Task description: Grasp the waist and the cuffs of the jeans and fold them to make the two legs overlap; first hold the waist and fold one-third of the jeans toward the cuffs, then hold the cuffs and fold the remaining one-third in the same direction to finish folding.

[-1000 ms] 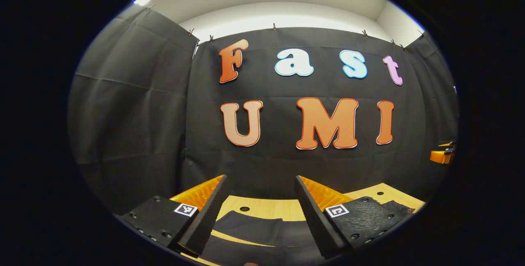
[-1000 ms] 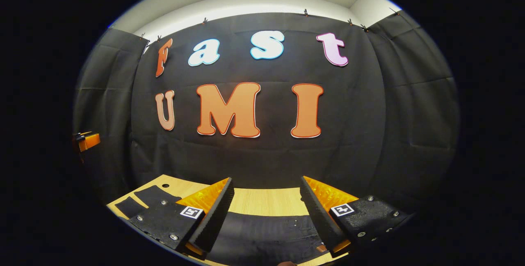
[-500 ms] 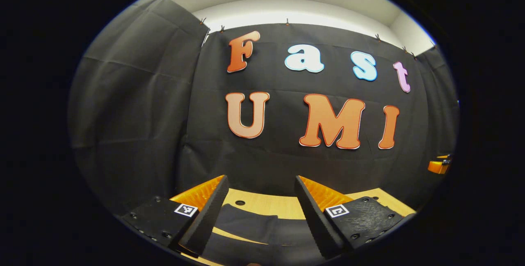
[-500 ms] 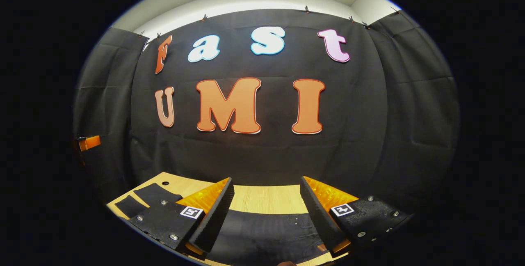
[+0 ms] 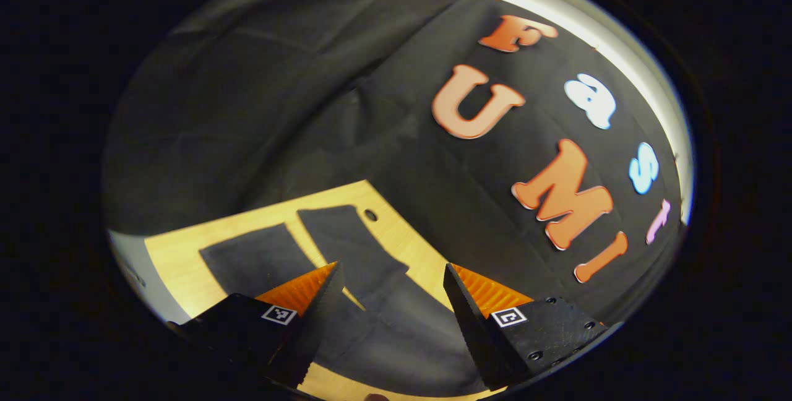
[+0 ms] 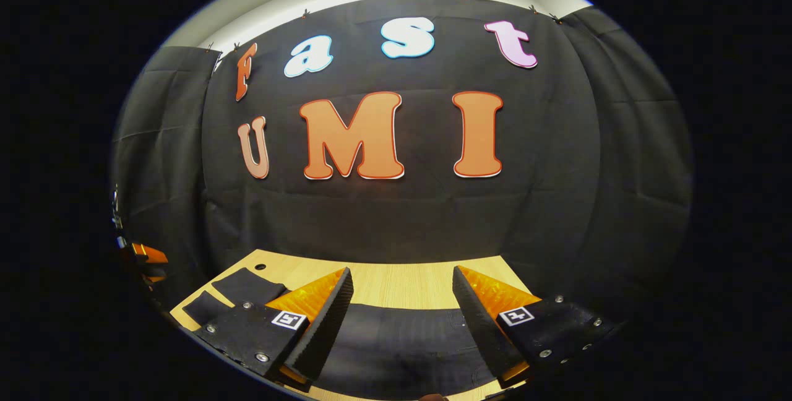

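A: Surface first. You work over a light wooden table (image 6: 402,283) with a small round hole (image 5: 370,215) near its far edge; black cloth wall (image 6: 402,221) closes the booth behind it, and a pale strip of ceiling runs above the cloth.

B: And the jeans?

A: Dark jeans (image 6: 396,342) lie flat on the table. In the right gripper view the wide waist end sits right under your right gripper (image 6: 402,320), spreading between the fingers. In the left gripper view the two legs run apart toward the far edge, a wedge of bare wood between them — the cuffs (image 5: 328,218) end near the hole.

B: Gripper poses?

A: Your left gripper (image 5: 391,320) is rolled hard, so table and wall slant across its view; it hovers above the legs, jaws spread wide, nothing between them. Your right gripper is held level, facing the wall squarely, jaws equally wide, gripping nothing. Whether either touches the fabric I cannot tell.

B: Anything one view adds?

A: The right gripper view catches your other gripper at its far left edge, low beside the table.
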`<state>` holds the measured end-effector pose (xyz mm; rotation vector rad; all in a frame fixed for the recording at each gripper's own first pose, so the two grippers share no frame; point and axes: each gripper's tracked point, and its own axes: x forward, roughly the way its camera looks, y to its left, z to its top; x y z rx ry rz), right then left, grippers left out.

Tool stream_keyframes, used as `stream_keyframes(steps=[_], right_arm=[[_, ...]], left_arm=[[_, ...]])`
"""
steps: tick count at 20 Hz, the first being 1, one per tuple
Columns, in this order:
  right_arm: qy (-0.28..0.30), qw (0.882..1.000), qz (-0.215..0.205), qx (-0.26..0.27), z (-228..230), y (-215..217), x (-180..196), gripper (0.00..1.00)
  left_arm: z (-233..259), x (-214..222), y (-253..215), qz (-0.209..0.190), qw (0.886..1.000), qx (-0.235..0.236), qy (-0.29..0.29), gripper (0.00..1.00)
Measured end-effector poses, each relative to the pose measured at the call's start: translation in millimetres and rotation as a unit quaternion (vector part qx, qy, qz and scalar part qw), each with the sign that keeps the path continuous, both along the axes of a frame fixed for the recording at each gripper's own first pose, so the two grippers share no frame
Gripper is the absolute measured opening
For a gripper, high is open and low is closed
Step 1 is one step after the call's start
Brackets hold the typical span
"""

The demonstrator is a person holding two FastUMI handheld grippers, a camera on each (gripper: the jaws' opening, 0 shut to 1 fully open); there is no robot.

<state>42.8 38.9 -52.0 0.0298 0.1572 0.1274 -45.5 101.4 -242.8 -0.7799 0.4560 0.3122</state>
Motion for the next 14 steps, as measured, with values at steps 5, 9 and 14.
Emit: stream_keyframes(steps=[5,9,14], right_arm=[[0.025,1.000,0.011,0.015,-11.8,6.7,9.9,0.98],[0.044,0.999,0.014,0.026,-21.5,9.5,15.3,0.98],[0.056,0.998,0.009,0.023,-26.1,4.7,15.5,0.98]], left_arm=[[-96.2,-50.8,17.9,0.074,0.988,-0.102,0.088,0.98],[-152.8,-67.9,28.7,0.110,0.975,-0.134,0.139,0.98],[-186.8,-83.0,39.4,0.152,0.954,-0.170,0.195,0.98]])
